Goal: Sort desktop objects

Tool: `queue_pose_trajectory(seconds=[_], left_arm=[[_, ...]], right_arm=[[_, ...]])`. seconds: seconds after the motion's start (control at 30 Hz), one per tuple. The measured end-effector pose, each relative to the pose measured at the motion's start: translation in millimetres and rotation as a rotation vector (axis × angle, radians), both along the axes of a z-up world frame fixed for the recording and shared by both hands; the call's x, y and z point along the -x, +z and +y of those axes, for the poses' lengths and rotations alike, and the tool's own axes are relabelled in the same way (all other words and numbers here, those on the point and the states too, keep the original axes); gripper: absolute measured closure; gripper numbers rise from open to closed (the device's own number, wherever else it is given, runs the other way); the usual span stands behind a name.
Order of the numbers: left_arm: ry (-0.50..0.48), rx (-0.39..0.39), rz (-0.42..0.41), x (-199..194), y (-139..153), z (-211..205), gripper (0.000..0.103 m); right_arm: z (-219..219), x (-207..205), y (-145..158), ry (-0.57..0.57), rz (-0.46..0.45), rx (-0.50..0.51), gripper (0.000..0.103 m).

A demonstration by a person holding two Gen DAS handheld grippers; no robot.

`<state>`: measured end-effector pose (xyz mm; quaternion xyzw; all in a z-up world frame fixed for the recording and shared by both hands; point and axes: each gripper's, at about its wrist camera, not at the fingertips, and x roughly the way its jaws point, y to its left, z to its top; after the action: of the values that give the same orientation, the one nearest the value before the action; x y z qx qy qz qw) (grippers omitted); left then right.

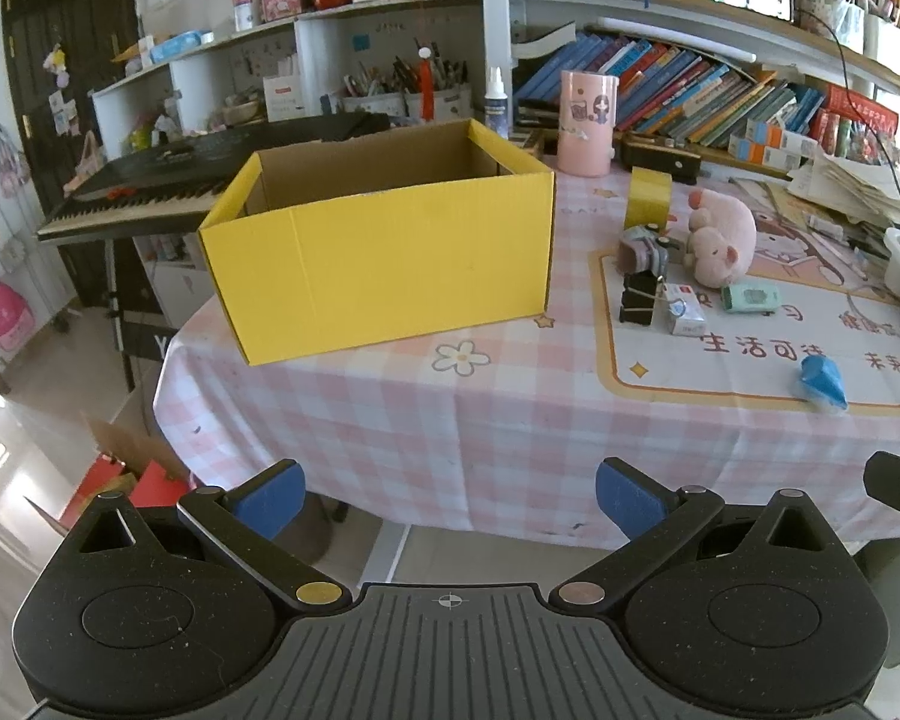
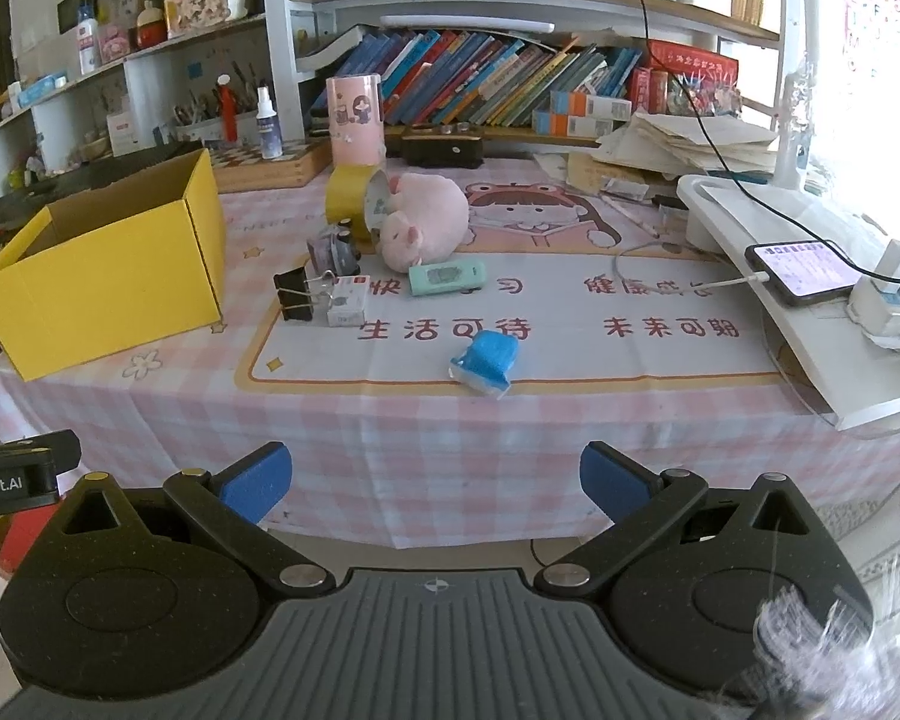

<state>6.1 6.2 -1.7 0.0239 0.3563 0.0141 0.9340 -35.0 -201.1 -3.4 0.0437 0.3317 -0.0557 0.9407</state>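
An open yellow cardboard box stands at the table's left end. To its right lie a pink plush pig, a yellow tape roll, a black binder clip, a small white box, a green case and a blue packet. My left gripper and right gripper are open and empty, in front of the table's near edge.
A pink cylinder and spray bottle stand at the back before bookshelves. A white stand with a charging phone is at the right. A keyboard piano sits behind the box. The table's pink checked cloth hangs over the front edge.
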Motion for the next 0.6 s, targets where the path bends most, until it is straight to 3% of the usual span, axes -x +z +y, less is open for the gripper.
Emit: queue_pose_trajectory(seconds=[0.6], left_arm=[[0.008,0.002,-0.009,-3.3,0.7,2.8,0.0]], right_arm=[[5.4,-6.7,-0.6,0.002,-0.012,0.004,0.0]])
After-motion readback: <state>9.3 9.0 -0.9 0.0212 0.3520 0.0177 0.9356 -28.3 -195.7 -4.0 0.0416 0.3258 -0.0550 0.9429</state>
